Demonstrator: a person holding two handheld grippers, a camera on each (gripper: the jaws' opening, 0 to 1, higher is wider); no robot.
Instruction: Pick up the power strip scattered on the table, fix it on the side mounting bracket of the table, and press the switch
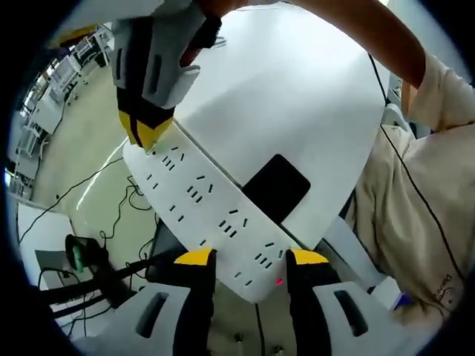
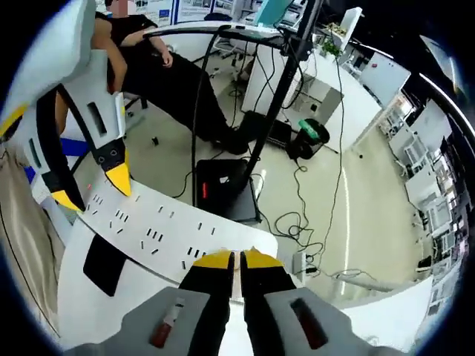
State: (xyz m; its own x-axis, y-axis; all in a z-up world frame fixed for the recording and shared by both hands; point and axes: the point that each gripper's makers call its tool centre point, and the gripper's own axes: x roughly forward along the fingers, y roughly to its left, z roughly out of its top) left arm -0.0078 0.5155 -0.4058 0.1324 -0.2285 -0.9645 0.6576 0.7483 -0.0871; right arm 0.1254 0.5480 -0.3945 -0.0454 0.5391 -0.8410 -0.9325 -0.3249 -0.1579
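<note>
Power strip [image 1: 215,215] lies diagonally across frame centre along tabletop [image 1: 297,96] edge. Left gripper [image 1: 251,259] fingers clamp switch end; right gripper [image 2: 237,259] fingers pinch opposite end. Step: seating onto side bracket. Next: press lit switch [image 1: 279,281].

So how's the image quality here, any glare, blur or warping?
Left gripper view: the white table is bright and nearly washed out, and the power strip is sharp but bowed by the fisheye. Right gripper view: evenly lit, with glare streaks on the floor.
</note>
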